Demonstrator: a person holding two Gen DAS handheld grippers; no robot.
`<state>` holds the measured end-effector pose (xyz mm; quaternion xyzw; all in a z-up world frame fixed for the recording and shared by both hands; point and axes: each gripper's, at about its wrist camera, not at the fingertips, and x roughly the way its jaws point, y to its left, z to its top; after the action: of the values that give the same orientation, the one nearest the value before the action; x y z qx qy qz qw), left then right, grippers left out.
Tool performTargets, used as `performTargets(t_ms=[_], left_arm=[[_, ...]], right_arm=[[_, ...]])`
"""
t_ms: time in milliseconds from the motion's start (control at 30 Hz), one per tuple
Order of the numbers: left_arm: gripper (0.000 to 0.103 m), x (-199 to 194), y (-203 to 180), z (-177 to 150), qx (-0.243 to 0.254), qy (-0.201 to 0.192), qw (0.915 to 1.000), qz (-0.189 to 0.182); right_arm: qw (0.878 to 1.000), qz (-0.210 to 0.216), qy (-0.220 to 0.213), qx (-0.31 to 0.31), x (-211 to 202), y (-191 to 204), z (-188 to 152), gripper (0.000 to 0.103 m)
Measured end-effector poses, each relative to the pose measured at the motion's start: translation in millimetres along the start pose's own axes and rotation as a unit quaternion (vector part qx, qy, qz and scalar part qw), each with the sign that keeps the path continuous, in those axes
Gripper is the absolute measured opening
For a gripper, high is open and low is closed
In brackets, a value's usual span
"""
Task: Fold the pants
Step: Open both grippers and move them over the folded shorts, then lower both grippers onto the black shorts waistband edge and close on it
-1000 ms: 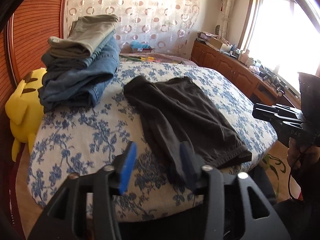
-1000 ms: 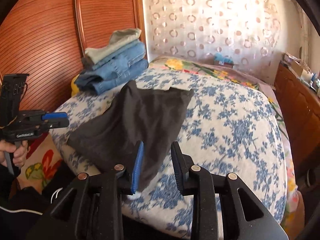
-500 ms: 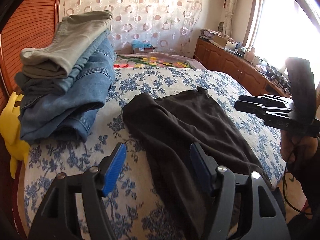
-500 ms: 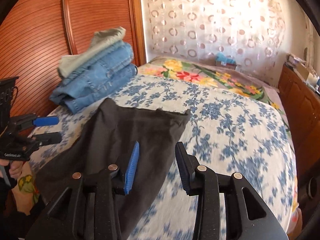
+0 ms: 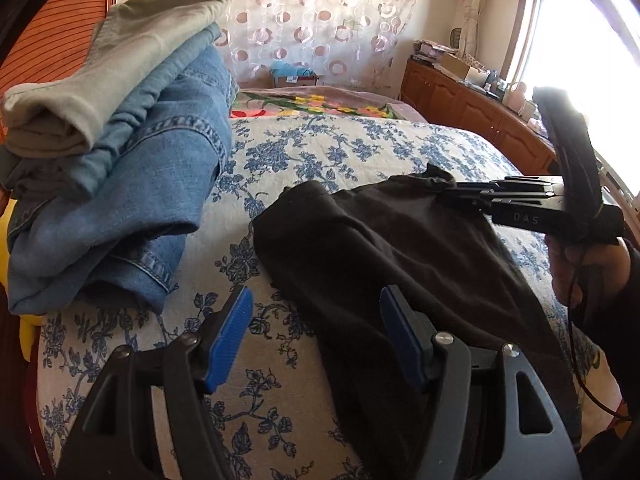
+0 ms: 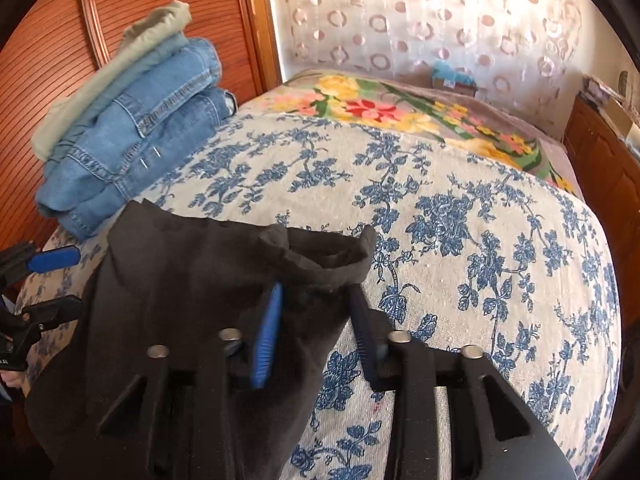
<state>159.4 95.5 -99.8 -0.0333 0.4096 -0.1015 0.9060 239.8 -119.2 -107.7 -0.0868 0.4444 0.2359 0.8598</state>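
Both wrist cameras look forward along their fingers, low and close over the bed (image 5: 360,148), sharing the dark pants (image 6: 192,280) and folded stack (image 5: 120,152)

A bed (image 6: 460,216) in a blue-flowered cover is carrying dark pants (image 6: 192,280) lying spread across it, a stack of folded clothes (image 5: 120,152) sitting beside them, and a bright floral blanket (image 6: 400,108) lying beyond.
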Motion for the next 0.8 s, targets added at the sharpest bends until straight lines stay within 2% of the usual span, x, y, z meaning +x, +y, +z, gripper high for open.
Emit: performTargets(t_ms=[33, 133, 233, 300, 500, 700, 767, 800], left_arm=[[0.066, 2.3, 0.4, -0.9, 0.0, 0.004, 1.0, 0.002], [0.066, 9.3, 3.2, -4.9, -0.003, 0.015, 0.9998, 0.01], [0.066, 15.1, 5.5, -9.3, -0.005, 0.024, 0.9995, 0.019], [0.066, 15.5, 5.2, -10.8, -0.002, 0.022, 0.9995, 0.023], [0.066, 15.5, 7.0, -11.4, -0.004, 0.023, 0.9994, 0.026], [0.066, 14.2, 8.8, -12.8, -0.001, 0.023, 0.9993, 0.031], [0.066, 13.0, 9.1, -13.2, -0.004, 0.022, 0.9993, 0.03], [0.066, 11.7, 9.6, -12.7, -0.005, 0.019, 0.9994, 0.028]], right_arm=[[1.0, 0.001, 0.001, -0.001, 0.6, -1.1, -0.2, 0.007], [1.0, 0.004, -0.017, 0.003, -5.1, -6.3, -0.1, 0.002], [0.998, -0.012, -0.05, 0.028, -19.4, -17.3, -1.6, 0.002], [0.997, -0.023, -0.056, 0.038, -23.3, -22.4, -3.8, 0.002], [0.998, -0.047, -0.032, 0.034, -11.6, -25.9, -5.5, 0.002], [0.995, -0.079, -0.032, 0.046, -12.2, -32.3, -9.5, 0.002], [0.996, -0.072, -0.034, 0.047, -14.7, -32.5, -9.9, 0.004], [0.996, -0.068, -0.032, 0.048, -15.9, -32.4, -10.0, 0.011]])
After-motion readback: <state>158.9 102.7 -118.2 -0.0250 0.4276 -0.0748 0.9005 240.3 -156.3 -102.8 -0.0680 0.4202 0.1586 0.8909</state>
